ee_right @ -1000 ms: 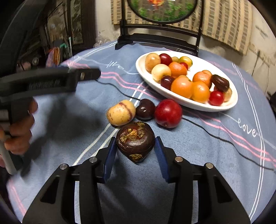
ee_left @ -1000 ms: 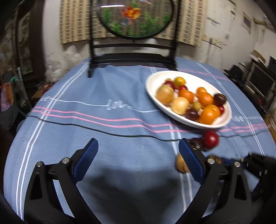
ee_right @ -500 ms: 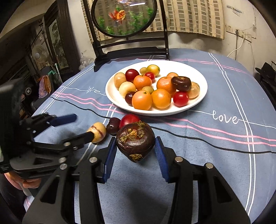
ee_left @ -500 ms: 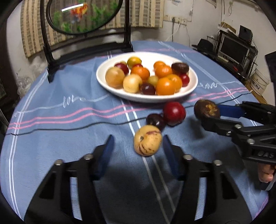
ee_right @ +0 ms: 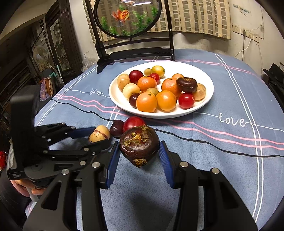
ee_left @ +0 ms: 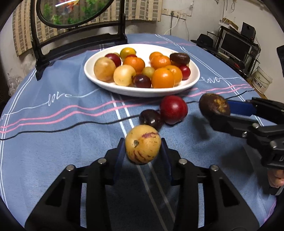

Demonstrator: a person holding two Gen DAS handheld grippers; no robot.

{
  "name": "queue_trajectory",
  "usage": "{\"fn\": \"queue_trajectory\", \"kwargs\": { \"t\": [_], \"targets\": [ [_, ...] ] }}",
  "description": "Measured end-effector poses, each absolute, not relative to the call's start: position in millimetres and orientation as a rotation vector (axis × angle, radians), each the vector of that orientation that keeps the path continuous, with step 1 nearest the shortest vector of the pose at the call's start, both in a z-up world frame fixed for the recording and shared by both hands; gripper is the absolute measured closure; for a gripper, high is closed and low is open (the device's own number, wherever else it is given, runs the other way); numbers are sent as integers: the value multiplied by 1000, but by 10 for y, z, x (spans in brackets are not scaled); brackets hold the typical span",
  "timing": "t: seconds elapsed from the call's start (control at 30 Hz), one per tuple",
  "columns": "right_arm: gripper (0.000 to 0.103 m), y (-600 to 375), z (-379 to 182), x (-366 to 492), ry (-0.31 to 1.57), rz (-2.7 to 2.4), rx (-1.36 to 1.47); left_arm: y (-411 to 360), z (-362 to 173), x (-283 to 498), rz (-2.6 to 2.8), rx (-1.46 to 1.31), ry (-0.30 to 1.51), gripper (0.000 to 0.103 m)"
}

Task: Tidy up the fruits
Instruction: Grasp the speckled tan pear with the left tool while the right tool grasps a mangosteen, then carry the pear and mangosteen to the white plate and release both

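Note:
My left gripper (ee_left: pixel 142 156) is shut on a yellow fruit with purple streaks (ee_left: pixel 142 144), held over the blue cloth; it also shows in the right wrist view (ee_right: pixel 99 136). My right gripper (ee_right: pixel 139 160) is shut on a dark brown mangosteen (ee_right: pixel 139 144), which shows at the right of the left wrist view (ee_left: pixel 213 105). A white plate (ee_left: pixel 192 80) (ee_right: pixel 205 104) holds several oranges, plums and pale fruits. A red plum (ee_left: pixel 173 109) (ee_right: pixel 134 121) and a dark plum (ee_left: pixel 150 119) (ee_right: pixel 116 128) lie on the cloth in front of the plate.
A blue tablecloth (ee_left: pixel 62 110) with pink and white stripes covers the round table. A black chair back with a round fish picture (ee_right: pixel 127 16) stands behind the plate. Shelves with a monitor (ee_left: pixel 234 44) stand at the far right.
My left gripper swung toward the fruits, closed on the yellow streaked fruit and lifted it. My right gripper kept the mangosteen and rose away from the loose plums.

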State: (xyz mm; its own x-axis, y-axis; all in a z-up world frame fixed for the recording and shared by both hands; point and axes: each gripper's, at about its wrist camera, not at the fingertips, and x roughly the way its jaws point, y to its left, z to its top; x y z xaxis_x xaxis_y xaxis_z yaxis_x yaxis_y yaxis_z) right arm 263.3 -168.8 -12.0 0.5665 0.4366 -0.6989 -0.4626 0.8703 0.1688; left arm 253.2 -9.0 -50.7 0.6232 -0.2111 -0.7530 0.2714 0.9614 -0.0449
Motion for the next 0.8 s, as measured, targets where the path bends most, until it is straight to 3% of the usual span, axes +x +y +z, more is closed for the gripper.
{"fn": "queue_trajectory", "kwargs": {
  "t": [0.8],
  "targets": [
    [57, -1640, -204, 2517, 826, 549, -56, -98, -347, 2341, -244, 98, 783, 64]
  ]
}}
